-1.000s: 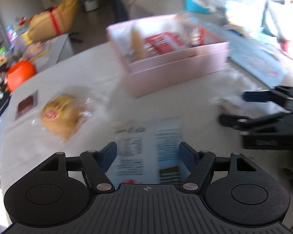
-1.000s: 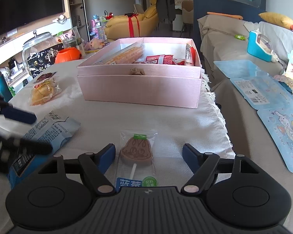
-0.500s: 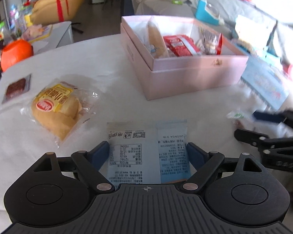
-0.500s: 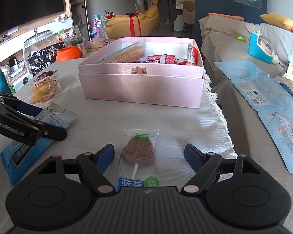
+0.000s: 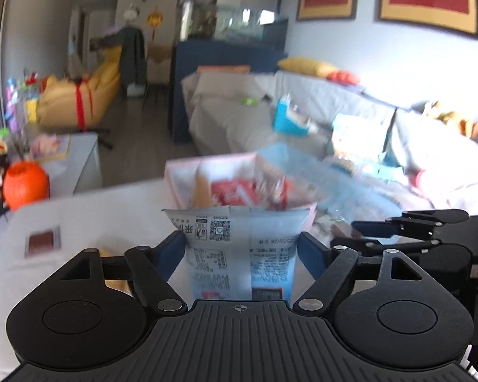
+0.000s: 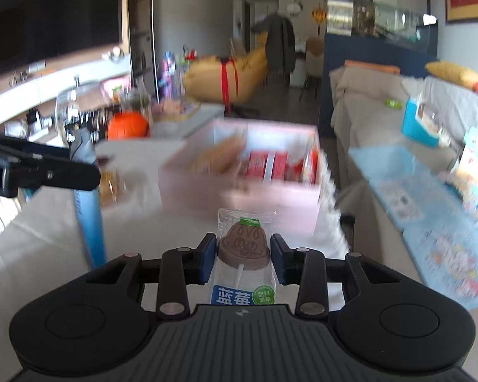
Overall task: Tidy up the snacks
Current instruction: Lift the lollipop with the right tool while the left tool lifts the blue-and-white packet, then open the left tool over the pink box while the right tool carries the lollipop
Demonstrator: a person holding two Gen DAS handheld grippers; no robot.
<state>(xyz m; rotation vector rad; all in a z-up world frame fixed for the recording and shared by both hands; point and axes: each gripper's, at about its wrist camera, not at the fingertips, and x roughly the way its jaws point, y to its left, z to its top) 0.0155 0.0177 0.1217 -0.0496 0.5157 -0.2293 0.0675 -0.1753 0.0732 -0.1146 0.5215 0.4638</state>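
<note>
My left gripper (image 5: 239, 246) is shut on a light blue snack packet (image 5: 239, 248) and holds it upright above the table. My right gripper (image 6: 242, 254) is shut on a wrapped chocolate lollipop (image 6: 243, 248), lifted off the table. The pink box (image 6: 239, 187) with snacks inside stands ahead of both grippers; it also shows in the left wrist view (image 5: 181, 178). In the right wrist view the left gripper (image 6: 41, 172) hangs at the left with the blue packet (image 6: 90, 222) below it. In the left wrist view the right gripper (image 5: 398, 232) is at the right.
A bread bun packet (image 6: 110, 184) and a small brown packet (image 5: 41, 240) lie on the white tablecloth (image 5: 95, 210) at the left. An orange pumpkin pot (image 5: 25, 184) stands at the back left. A grey sofa (image 5: 334, 121) with blue items is at the right.
Both grippers closed on their snacks and lifted them off the table. The views tilted up and moved toward the pink box.
</note>
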